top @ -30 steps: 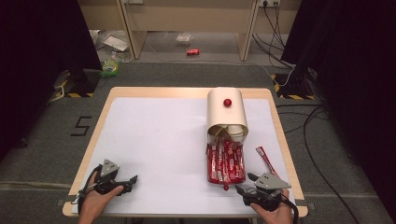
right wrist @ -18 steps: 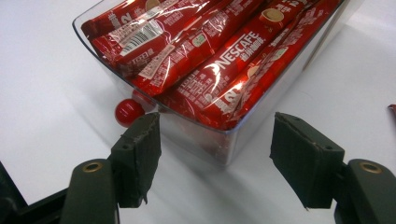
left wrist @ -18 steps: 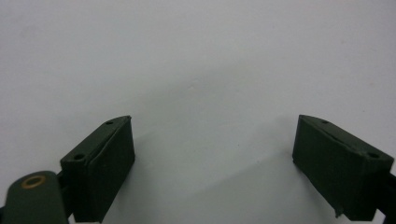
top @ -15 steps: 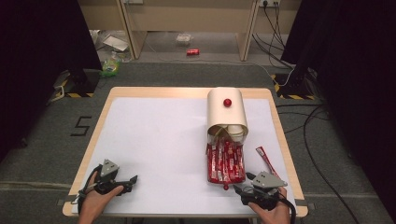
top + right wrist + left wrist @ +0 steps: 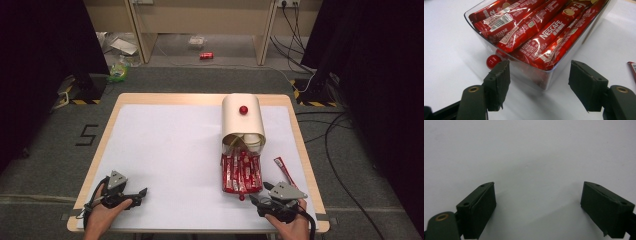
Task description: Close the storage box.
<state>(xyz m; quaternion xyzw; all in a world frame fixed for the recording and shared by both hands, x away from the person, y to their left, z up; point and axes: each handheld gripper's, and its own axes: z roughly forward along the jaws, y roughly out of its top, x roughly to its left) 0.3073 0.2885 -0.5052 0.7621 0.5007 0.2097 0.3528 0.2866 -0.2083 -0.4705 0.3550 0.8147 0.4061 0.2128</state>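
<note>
The right gripper (image 5: 539, 87) is resting on the white table top (image 5: 170, 150) near the front right corner, its two black jaws standing wide apart and gripping nothing. Just ahead of them is sitting the clear plastic drawer packed with red coffee stick sachets (image 5: 541, 37); one corner of the drawer is pointing into the gap between the jaws without touching either pad. A small round red knob (image 5: 493, 61) on the drawer's front wall is showing just beyond the jaw on the left of the right gripper view. In the high view the drawer (image 5: 241, 172) is lying pulled out of the cream rounded cabinet (image 5: 242, 120) (which carries its own red knob on top), its far end at the cabinet's open mouth. A single loose red sachet (image 5: 283, 170) is lying on the table just right of the drawer. The left gripper (image 5: 537, 207) is sitting well apart at the front left, jaws wide open over bare table, holding nothing.
</note>
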